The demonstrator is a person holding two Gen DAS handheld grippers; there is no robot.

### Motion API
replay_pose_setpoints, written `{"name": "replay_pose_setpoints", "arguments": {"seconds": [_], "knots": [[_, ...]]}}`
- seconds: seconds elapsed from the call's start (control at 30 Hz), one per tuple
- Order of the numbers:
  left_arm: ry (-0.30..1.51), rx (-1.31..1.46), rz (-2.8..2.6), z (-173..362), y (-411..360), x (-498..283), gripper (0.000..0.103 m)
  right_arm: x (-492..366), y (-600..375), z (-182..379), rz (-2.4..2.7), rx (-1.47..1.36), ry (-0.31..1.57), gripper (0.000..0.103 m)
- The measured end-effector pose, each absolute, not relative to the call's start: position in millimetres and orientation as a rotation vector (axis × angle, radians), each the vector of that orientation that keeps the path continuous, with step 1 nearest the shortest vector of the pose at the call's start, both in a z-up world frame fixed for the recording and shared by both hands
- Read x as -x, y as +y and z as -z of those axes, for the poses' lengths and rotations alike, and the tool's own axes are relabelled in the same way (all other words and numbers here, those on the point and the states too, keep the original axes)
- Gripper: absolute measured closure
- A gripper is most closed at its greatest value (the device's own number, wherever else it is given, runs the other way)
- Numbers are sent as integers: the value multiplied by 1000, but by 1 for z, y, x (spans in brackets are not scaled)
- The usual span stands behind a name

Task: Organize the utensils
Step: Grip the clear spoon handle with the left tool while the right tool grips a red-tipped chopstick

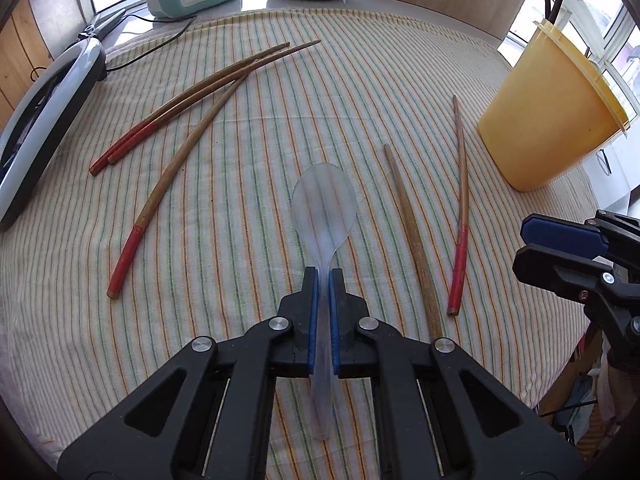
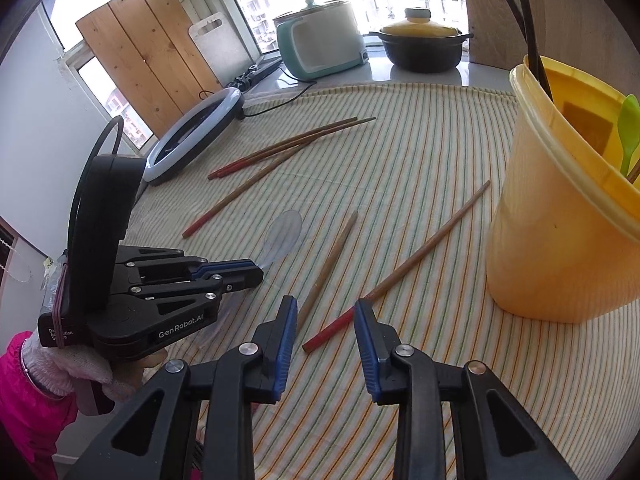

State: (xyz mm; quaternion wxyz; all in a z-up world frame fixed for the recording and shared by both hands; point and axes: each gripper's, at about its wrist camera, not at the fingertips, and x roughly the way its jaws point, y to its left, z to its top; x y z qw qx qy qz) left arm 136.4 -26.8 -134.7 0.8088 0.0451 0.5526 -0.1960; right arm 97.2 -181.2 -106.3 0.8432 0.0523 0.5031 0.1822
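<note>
My left gripper is shut on the handle of a clear plastic spoon, its bowl pointing forward just above the striped cloth; it also shows in the right wrist view with the spoon. My right gripper is open and empty, over the red end of a chopstick; it shows at the right edge of the left wrist view. A plain wooden chopstick lies beside it. Three more chopsticks lie at the far left. A yellow tub holds a green utensil.
A ring light lies at the cloth's left edge with a cable. A teal rice cooker, a black pot with a yellow lid and wooden boards stand on the windowsill behind. The table edge drops off at the right.
</note>
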Motion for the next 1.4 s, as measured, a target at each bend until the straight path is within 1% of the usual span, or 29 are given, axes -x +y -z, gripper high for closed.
{"name": "replay_pose_setpoints", "arguments": {"seconds": [0.17, 0.3, 0.43, 0.5, 0.6, 0.67, 0.7, 0.8, 1.17, 1.4], "knots": [[1186, -123, 408, 134, -15, -135, 100, -118, -164, 123, -408, -106, 1151, 78], [1221, -136, 387, 136, -11, -140, 100, -133, -153, 133, -393, -75, 1214, 78], [1235, -150, 400, 135, -10, -139, 100, -144, -149, 142, -392, -101, 1286, 78], [1242, -148, 407, 135, -10, -140, 100, -149, -150, 147, -376, -115, 1313, 80], [1265, -127, 418, 137, -7, -144, 99, -155, -150, 154, -355, -133, 1344, 81], [1271, -133, 428, 138, -6, -145, 99, -157, -149, 152, -348, -129, 1348, 81], [1273, -143, 432, 137, -7, -145, 99, -158, -147, 152, -344, -126, 1350, 83], [1268, -168, 445, 137, -7, -146, 99, -161, -146, 154, -329, -117, 1351, 96], [1199, -45, 441, 127, 11, -139, 100, -157, -154, 148, -369, -217, 1300, 98], [1146, 38, 437, 108, 22, -138, 100, -144, -154, 124, -419, -212, 1194, 99]]}}
